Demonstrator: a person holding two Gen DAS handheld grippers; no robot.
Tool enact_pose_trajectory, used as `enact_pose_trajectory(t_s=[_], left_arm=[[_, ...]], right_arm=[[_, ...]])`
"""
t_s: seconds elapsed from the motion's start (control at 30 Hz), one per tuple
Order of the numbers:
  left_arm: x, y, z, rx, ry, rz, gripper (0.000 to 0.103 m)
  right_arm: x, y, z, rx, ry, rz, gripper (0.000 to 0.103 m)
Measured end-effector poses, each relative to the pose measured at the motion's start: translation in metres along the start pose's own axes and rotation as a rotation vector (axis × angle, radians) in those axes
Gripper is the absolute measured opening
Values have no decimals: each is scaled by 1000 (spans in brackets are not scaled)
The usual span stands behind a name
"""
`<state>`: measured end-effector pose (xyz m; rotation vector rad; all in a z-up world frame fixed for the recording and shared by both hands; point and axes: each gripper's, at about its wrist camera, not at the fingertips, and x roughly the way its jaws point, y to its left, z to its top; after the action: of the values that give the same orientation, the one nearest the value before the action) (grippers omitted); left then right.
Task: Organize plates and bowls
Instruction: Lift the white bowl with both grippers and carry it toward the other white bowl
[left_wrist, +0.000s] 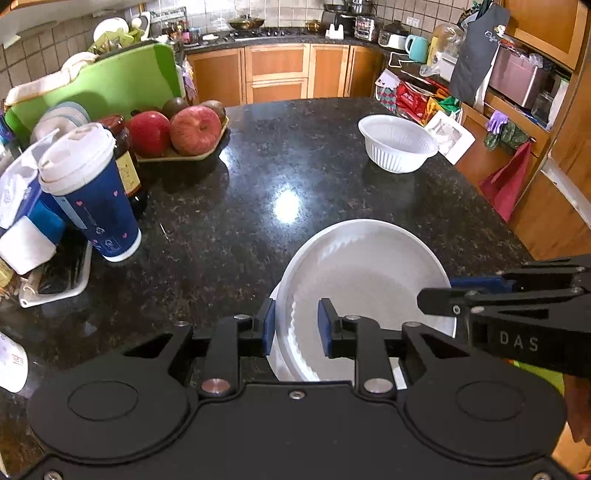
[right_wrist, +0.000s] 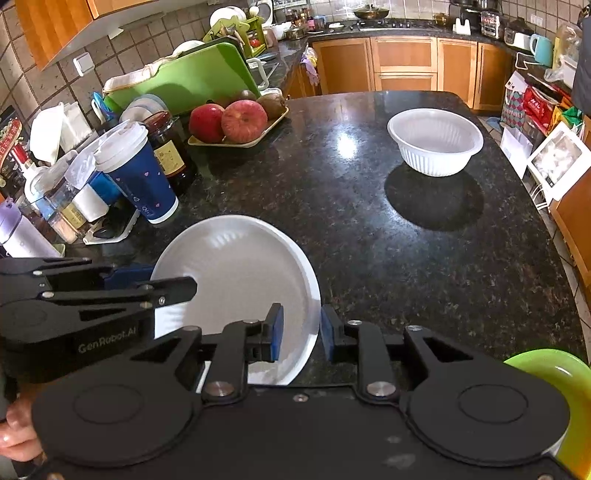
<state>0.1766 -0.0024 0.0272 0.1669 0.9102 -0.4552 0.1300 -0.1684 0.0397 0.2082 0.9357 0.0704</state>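
A white plate (left_wrist: 369, 269) lies on the dark granite counter (left_wrist: 240, 206) near its front edge, apparently on top of a second white plate whose rim shows under it. My left gripper (left_wrist: 296, 326) is open, its blue pads straddling the plate's left rim. My right gripper (right_wrist: 301, 332) is open, its pads straddling the same plate's (right_wrist: 236, 273) right rim. Each gripper shows in the other's view, the right one (left_wrist: 443, 295) and the left one (right_wrist: 177, 288). A white ribbed bowl (left_wrist: 399, 142) stands at the far right of the counter; it also shows in the right wrist view (right_wrist: 436, 140).
A blue paper cup (left_wrist: 88, 192), a dark jar (left_wrist: 122, 147) and a tray of apples (left_wrist: 177, 129) crowd the counter's left side. A green cutting board (left_wrist: 107, 85) stands behind them. A green bowl (right_wrist: 557, 384) sits at the near right.
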Motion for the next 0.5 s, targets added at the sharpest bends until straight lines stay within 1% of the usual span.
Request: enact_pose_trajectory(t_s=[0.13, 0.27, 0.5], left_arm=[[2, 5, 0, -11, 19, -32, 34], [-3, 8, 0, -2, -4, -22, 34], [-5, 12, -3, 8, -10, -22, 35]], right_arm=[[1, -1, 1, 3, -1, 0, 25], [3, -1, 2, 1, -2, -9, 25], [7, 0, 1, -6, 12, -6, 25]])
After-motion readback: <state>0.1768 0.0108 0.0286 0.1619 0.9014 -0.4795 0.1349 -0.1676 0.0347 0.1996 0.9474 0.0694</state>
